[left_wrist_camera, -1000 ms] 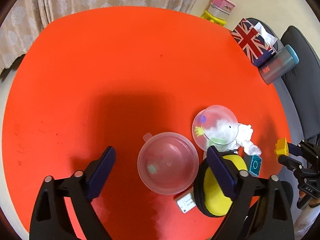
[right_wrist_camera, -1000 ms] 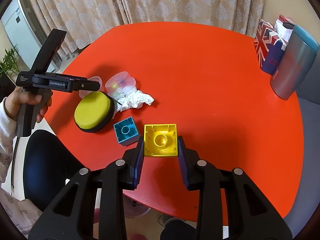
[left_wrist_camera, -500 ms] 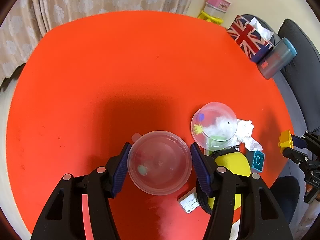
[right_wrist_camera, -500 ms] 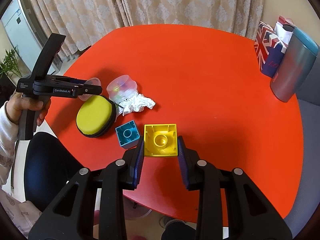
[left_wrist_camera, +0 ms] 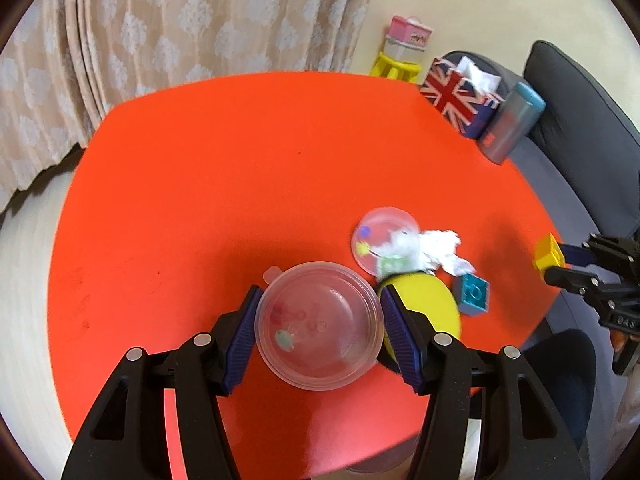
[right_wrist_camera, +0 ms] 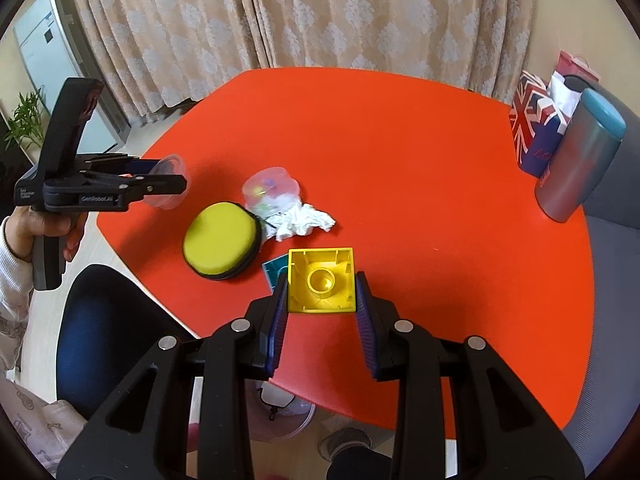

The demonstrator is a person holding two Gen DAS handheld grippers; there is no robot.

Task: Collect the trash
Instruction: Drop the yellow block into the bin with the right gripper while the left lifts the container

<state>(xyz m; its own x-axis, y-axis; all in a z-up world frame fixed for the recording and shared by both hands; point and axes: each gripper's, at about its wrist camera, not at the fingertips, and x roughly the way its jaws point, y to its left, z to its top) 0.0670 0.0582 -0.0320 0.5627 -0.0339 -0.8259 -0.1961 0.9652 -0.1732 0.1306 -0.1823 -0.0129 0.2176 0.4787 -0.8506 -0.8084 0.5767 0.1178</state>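
Note:
My left gripper (left_wrist_camera: 318, 322) is shut on a clear round plastic container (left_wrist_camera: 320, 326) and holds it lifted above the red table's (left_wrist_camera: 240, 168) near edge; it also shows in the right wrist view (right_wrist_camera: 170, 178). My right gripper (right_wrist_camera: 321, 300) is shut on a yellow toy brick (right_wrist_camera: 321, 286), held above the table's near edge; the brick also shows in the left wrist view (left_wrist_camera: 549, 254). A crumpled white tissue (right_wrist_camera: 302, 222) lies on the table against a second clear container (right_wrist_camera: 270, 192).
A yellow zip case (right_wrist_camera: 220, 242) and a teal brick (right_wrist_camera: 274, 272) lie near the tissue. A Union Jack tissue box (right_wrist_camera: 534, 132) and a grey-blue bottle (right_wrist_camera: 580, 156) stand at the table's right edge. Grey chairs stand to the right, curtains behind.
My left gripper closed on the clear container and lifted it off the table, toward the near edge. My right gripper kept the yellow brick and shifted slightly.

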